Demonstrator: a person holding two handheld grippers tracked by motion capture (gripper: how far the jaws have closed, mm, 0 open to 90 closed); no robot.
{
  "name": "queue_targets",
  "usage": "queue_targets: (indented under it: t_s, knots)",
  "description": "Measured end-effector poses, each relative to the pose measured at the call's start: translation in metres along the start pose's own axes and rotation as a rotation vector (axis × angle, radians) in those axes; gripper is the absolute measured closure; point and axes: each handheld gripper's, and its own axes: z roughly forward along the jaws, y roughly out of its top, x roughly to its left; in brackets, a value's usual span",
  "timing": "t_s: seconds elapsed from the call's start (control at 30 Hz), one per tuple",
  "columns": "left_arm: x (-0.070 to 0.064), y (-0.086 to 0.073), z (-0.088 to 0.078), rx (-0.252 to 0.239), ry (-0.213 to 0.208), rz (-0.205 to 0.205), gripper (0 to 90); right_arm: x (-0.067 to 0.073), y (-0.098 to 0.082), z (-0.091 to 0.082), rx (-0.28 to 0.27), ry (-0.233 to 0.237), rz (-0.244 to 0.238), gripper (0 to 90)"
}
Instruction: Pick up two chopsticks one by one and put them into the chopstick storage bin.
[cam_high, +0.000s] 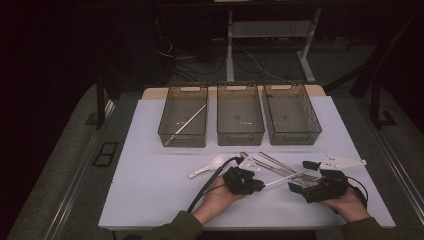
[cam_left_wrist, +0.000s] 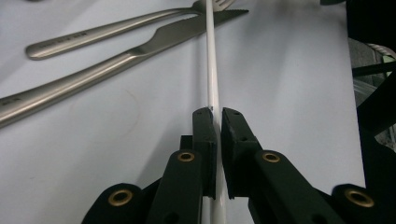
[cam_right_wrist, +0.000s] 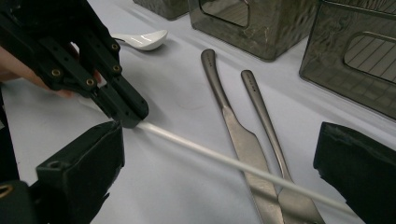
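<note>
A thin white chopstick (cam_left_wrist: 213, 70) lies on the white table top (cam_high: 150, 190), its far end crossing a steel knife (cam_left_wrist: 93, 77) and fork (cam_left_wrist: 107, 30). My left gripper (cam_left_wrist: 218, 116) is shut on the chopstick's near end, with both pads pressed against it. In the high view the left gripper (cam_high: 260, 186) is at the table's front middle. My right gripper (cam_high: 301, 176) rests just to its right, open wide, and the chopstick (cam_right_wrist: 224, 161) passes untouched between its jaws. In the right gripper view, the left gripper (cam_right_wrist: 126, 109) pinches the stick's end.
Three grey mesh bins stand in a row at the back; the left bin (cam_high: 183, 116) holds another chopstick, while the middle bin (cam_high: 240, 115) and right bin (cam_high: 291, 114) look bare. A white spoon (cam_high: 209, 166) lies left of my left gripper.
</note>
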Motion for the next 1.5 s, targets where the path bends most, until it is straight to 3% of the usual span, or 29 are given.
queue_targets:
  t_s: [0.6, 1.0, 1.3, 1.5]
  knots:
    - [0.021, -0.002, -0.042, -0.053, 0.022, -0.053, 84.0, 0.000, 0.000, 0.000, -0.002, 0.002, -0.001, 1.9]
    - [0.034, -0.006, -0.079, -0.059, 0.049, -0.024, 84.0, 0.000, 0.000, 0.000, -0.001, 0.001, -0.001, 1.9]
    - [0.047, -0.007, -0.109, -0.104, 0.075, -0.029, 83.9, 0.000, 0.000, 0.000, -0.001, 0.003, -0.002, 1.9]
    - [0.058, -0.010, -0.125, -0.137, 0.108, -0.057, 84.0, 0.000, 0.000, 0.000, 0.001, 0.002, -0.004, 1.9]
